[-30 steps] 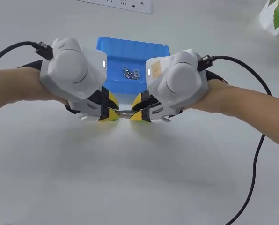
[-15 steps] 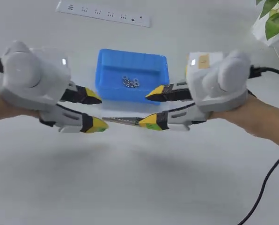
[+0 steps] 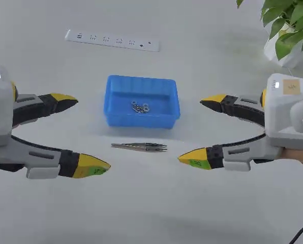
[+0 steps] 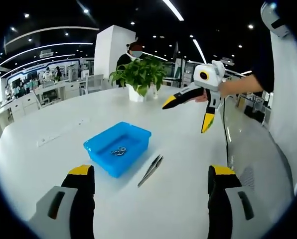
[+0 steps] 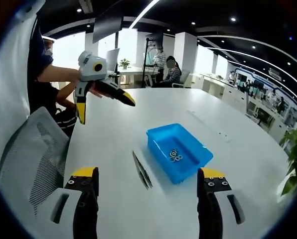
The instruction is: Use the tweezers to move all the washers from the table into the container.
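Observation:
A blue container (image 3: 141, 121) sits mid-table with several washers (image 3: 141, 107) lying inside it. Just in front of it the steel tweezers (image 3: 140, 147) lie flat on the white table, touched by nothing. My left gripper (image 3: 88, 133) hovers open to the left of the tweezers, my right gripper (image 3: 193, 130) open to their right, the two facing each other. In the left gripper view the tweezers (image 4: 151, 170) lie beside the container (image 4: 133, 142), with the right gripper (image 4: 186, 118) beyond. In the right gripper view the tweezers (image 5: 141, 170), container (image 5: 186, 172) and left gripper (image 5: 107, 112) appear.
A white power strip (image 3: 112, 40) lies behind the container. A potted plant (image 3: 289, 35) stands at the back right. A mesh chair (image 5: 29, 149) stands by the table's edge, and people stand in the room behind. A black cable (image 3: 301, 231) trails at the lower right.
Both grippers were close together around the tweezers a second ago. They have opened, let go and drawn apart to either side, leaving the tweezers on the table.

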Motion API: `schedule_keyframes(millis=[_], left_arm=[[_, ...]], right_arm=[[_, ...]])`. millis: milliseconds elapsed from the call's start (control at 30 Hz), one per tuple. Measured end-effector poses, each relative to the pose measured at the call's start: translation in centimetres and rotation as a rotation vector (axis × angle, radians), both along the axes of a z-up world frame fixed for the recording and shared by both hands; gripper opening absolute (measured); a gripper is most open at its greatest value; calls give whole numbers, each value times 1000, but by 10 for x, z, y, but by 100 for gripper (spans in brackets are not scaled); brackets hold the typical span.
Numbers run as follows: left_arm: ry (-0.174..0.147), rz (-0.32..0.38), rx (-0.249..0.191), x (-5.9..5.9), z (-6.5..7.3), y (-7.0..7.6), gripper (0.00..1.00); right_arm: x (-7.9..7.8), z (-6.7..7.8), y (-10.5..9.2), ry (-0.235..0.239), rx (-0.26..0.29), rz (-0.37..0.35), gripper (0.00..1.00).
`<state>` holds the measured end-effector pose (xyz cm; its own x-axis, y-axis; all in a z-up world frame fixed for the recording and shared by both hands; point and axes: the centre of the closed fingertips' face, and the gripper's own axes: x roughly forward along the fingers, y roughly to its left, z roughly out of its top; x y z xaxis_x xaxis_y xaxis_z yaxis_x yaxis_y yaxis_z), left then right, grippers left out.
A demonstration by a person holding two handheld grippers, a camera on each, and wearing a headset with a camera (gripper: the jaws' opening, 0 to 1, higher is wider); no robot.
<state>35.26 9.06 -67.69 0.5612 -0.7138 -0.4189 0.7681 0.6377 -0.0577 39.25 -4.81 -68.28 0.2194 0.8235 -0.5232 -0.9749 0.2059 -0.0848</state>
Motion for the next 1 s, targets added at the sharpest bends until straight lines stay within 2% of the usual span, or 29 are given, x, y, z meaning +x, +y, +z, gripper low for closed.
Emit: schedule_keyframes(millis=[33,67,167,267,367,400,600,733,767,867,1000], left_arm=[[-15,2,10,-1,5,2,100],[-14,4,9,-2,7,2,100],[-37,26,20,-3,15,6,100],[-54,41,37,-7,21,10,100],[-68,76,26,-11,29,15,100],[-69,80,23,-12,30,15,100],[-72,81,42,-20,33,14,100],[-82,101,23,-24,41,14,100],[-74,102,28,-26,40,14,100],[-73,115,46,-28,40,16,100],[-78,133,33,-29,44,17,100]], right_arm=[[0,3,-2,-10,-2,-4,85],[0,5,-4,-13,-3,-9,86],[-2,13,-10,-15,17,-29,89],[-8,18,-15,-17,26,-44,96],[-12,23,-19,-29,42,-66,100],[-13,24,-21,-42,41,-77,100],[-20,29,-29,-51,39,-96,100],[-26,34,-31,-73,34,-96,100],[-27,35,-32,-81,24,-94,100],[-31,35,-32,-78,22,-92,100],[-35,31,-34,-71,4,-90,100]])
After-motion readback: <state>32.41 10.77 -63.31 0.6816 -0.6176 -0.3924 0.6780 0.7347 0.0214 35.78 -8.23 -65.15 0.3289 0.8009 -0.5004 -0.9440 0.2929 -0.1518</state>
